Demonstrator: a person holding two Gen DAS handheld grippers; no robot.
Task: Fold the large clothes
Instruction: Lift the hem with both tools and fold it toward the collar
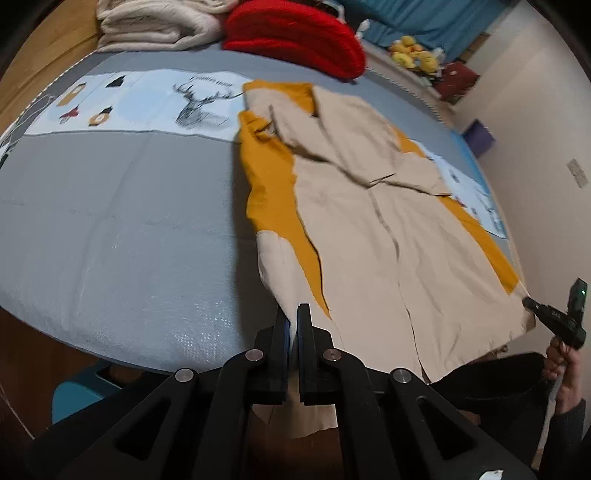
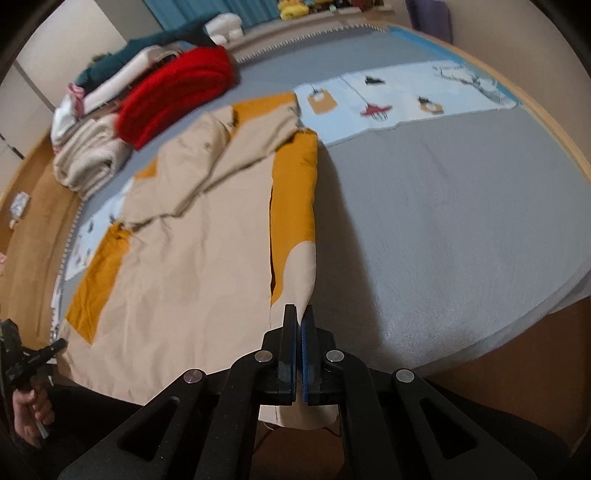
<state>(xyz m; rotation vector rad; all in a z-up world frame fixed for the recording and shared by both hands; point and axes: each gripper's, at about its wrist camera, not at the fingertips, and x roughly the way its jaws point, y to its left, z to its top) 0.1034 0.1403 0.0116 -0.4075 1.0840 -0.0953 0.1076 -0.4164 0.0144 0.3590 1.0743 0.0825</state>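
A large beige and mustard-yellow coat [image 1: 369, 229] lies spread lengthwise on the grey bed cover [image 1: 110, 229], collar at the far end, hem at the near edge. My left gripper [image 1: 293, 314] is shut on the coat's near left hem corner. The right gripper [image 1: 528, 304] shows at the coat's near right corner in the left wrist view. In the right wrist view the coat [image 2: 192, 251] fills the middle, and my right gripper [image 2: 301, 314] is shut on its hem corner. The left gripper [image 2: 61, 343] shows at the coat's other near corner.
A red folded blanket [image 1: 295, 33] and a cream folded blanket [image 1: 159, 26] lie at the far end of the bed. A pale blue printed strip [image 1: 147, 103] crosses the cover. A wall [image 1: 546, 129] stands to the right. More stacked clothes [image 2: 110, 92] lie behind.
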